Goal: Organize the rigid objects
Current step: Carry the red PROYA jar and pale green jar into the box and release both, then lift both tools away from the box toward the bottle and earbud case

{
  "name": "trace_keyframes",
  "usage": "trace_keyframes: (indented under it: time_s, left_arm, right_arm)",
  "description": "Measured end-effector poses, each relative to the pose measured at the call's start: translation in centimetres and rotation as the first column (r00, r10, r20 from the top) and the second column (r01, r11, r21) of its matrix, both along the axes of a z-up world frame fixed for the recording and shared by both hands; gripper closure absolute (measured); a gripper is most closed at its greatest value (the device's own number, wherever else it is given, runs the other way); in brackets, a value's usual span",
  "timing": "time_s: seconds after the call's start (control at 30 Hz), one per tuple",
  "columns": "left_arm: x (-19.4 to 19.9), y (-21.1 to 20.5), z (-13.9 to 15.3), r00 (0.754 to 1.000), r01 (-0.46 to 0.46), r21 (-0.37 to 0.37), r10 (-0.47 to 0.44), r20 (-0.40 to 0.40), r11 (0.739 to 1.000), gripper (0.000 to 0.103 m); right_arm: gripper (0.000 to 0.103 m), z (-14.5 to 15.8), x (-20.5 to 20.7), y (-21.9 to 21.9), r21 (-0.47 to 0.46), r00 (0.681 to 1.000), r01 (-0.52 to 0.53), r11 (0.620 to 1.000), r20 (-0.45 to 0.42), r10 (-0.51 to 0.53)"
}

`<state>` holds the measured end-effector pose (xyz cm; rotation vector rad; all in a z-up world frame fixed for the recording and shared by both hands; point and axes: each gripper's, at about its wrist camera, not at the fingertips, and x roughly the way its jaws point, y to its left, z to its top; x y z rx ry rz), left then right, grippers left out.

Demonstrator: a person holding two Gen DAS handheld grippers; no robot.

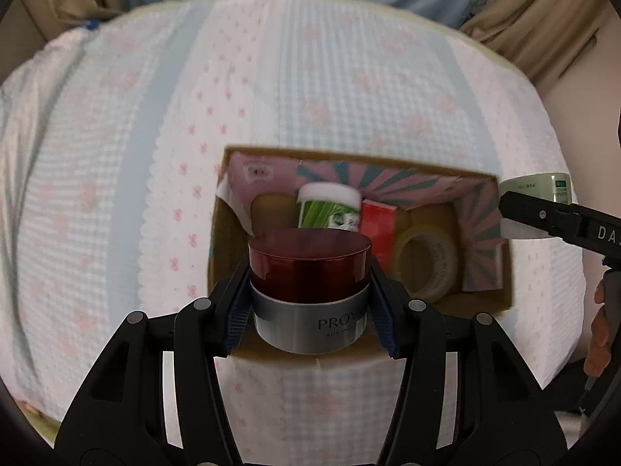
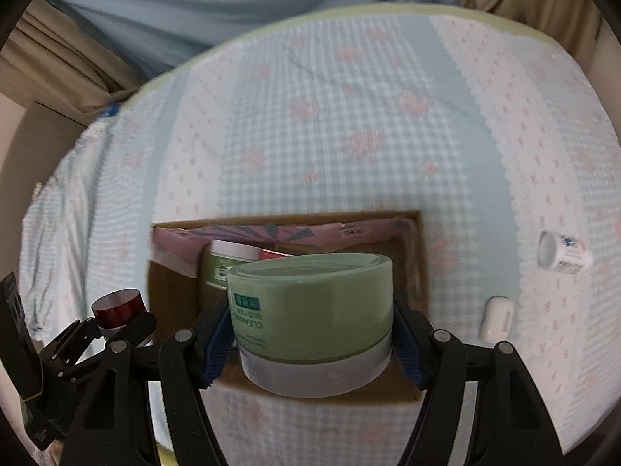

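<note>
Surface: a bed (image 1: 116, 147) under a light blue and white checked cover with pink bow and flower prints; beige curtains and a pale blue drape hang behind it.
Box: an open cardboard box (image 1: 223, 233) sits on the bed cover, its inside flaps printed pink with teal rays.
Box contents: a white-lidded jar with a green label (image 1: 330, 209) stands near the far wall, a red carton (image 1: 378, 221) just to its right, a roll of clear tape (image 1: 427, 268) nearer the right side, and a tan rounded item left of the green-label jar, too blurred to name.
Left gripper (image 1: 308, 306): its fingers are clamped on the red-lidded jar (image 1: 308, 264), one blue pad on each side of the silver base.
Red-lidded jar position: upright, seen against the near part of the box opening; whether it touches the box cannot be told.
Right gripper (image 2: 314, 334): its fingers grip the green jar (image 2: 310, 303) from both sides, pads pressed against its wall.
Green jar position: lid end toward the fingers, label text reading inverted, seen against the near right part of the box opening.
Grippers together: side by side near the box, each visible at the edge of the other's view.
Loose items: a small white bottle (image 2: 564, 256) lies on its side on the cover right of the box, and a small white case (image 2: 496, 316) lies nearer, between the bottle and the box.
Person: fingertips of a hand (image 1: 599, 334) show at the right edge of the left wrist view.
</note>
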<state>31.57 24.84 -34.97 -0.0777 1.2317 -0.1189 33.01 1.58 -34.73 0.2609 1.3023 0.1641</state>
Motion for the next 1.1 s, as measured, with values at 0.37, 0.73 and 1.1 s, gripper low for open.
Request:
trace_keyframes:
  time_s: [0.37, 0.73, 1.1]
  left_arm:
    - [2.4, -0.8, -6.1, 0.995, 0.081, 0.007, -0.08, -0.06, 0.997, 0.053]
    - [2.2, -2.1, -5.5, 0.987, 0.158, 0.059, -0.158, -0.012, 0.986, 0.0]
    - [1.6, -1.7, -3.1, 0.989, 0.145, 0.025, -0.145, 0.021, 0.989, 0.0]
  right_arm:
    - [0.036, -6.3, 2.0, 1.3, -0.056, 0.999, 0.028, 0.998, -0.036, -0.03]
    - [0.0, -6.2, 3.6, 1.6, -0.063, 0.999, 0.045, 0.997, 0.023, -0.043]
    - [0.0, -5.6, 1.3, 1.6, -0.074, 0.999, 0.047, 0.996, 0.001, -0.047]
